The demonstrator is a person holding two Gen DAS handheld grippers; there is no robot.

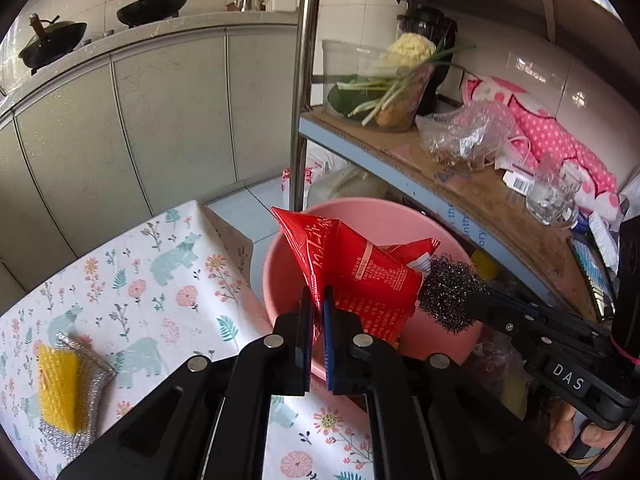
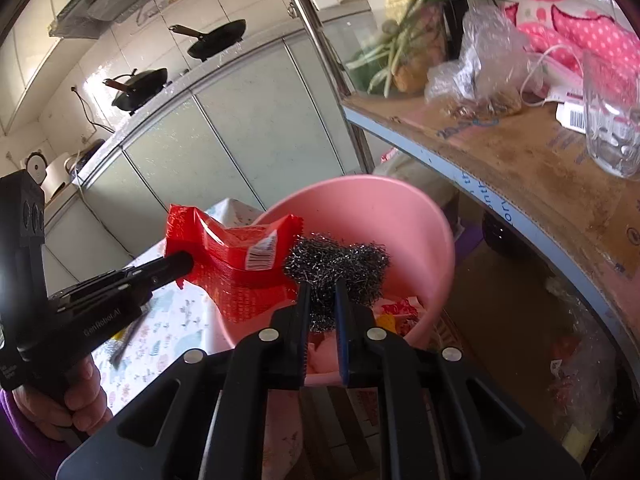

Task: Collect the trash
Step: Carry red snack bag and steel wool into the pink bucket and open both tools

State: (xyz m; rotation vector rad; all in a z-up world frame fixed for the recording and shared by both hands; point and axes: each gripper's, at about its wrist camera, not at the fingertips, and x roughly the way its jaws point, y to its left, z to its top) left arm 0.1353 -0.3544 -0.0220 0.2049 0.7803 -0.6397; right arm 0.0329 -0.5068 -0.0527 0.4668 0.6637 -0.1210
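Both loads hang over the pink bin (image 1: 372, 216) just past the table (image 1: 132, 280): left gripper (image 1: 318, 300) with jaws clenched on the red wrapper (image 1: 360, 276), right gripper (image 2: 322, 292) grasping the steel scourer (image 2: 336, 260), poised so either would drop straight in. A yellow sponge (image 1: 58, 380) sits on the near left.

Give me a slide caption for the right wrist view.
Right gripper holds steel wool over the pink bin, left gripper alongside with a red wrapper.
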